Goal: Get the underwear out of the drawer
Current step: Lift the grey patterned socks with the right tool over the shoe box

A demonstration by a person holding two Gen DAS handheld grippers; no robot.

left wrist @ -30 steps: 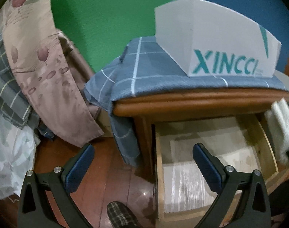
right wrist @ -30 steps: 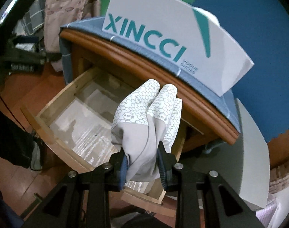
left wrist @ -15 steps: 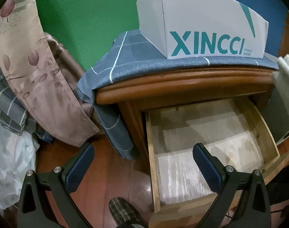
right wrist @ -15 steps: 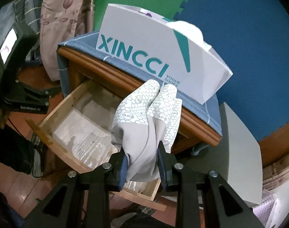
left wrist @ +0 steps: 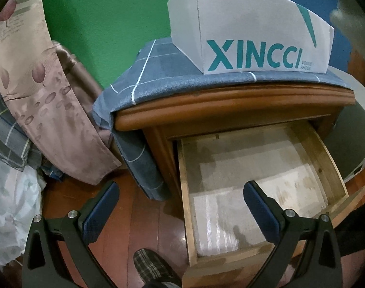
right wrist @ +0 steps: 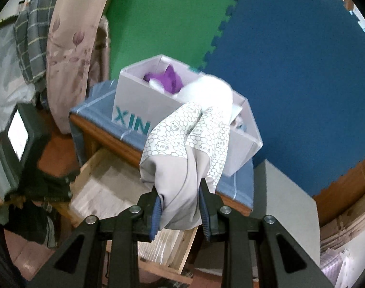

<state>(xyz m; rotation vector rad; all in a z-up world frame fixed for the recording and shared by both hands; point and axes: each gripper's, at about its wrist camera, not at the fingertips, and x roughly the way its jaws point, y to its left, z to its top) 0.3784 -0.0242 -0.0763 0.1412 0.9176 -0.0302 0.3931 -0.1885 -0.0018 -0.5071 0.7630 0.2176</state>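
My right gripper (right wrist: 180,202) is shut on grey underwear (right wrist: 182,165) with a white honeycomb-print band, held up above the open wooden drawer (right wrist: 103,168) and in front of the white XINCCI box (right wrist: 139,100). The underwear also shows blurred at the top right of the left wrist view (left wrist: 350,21). My left gripper (left wrist: 181,206) is open and empty, hovering over the drawer's (left wrist: 261,175) front left corner. The drawer shows only a pale liner. The box holds purple (right wrist: 168,80) and white (right wrist: 211,88) garments.
The nightstand (left wrist: 230,110) carries a blue checked cloth (left wrist: 173,76) under the box (left wrist: 249,31). Bedding and a pink floral cover (left wrist: 43,100) hang at left. A slippered foot (left wrist: 151,266) stands on the wood floor. A grey panel (right wrist: 288,206) stands right of the nightstand.
My right gripper has risen with the underwear from drawer level to above the box's rim, so the box's inside shows. My left gripper has drawn back and shifted left a little.
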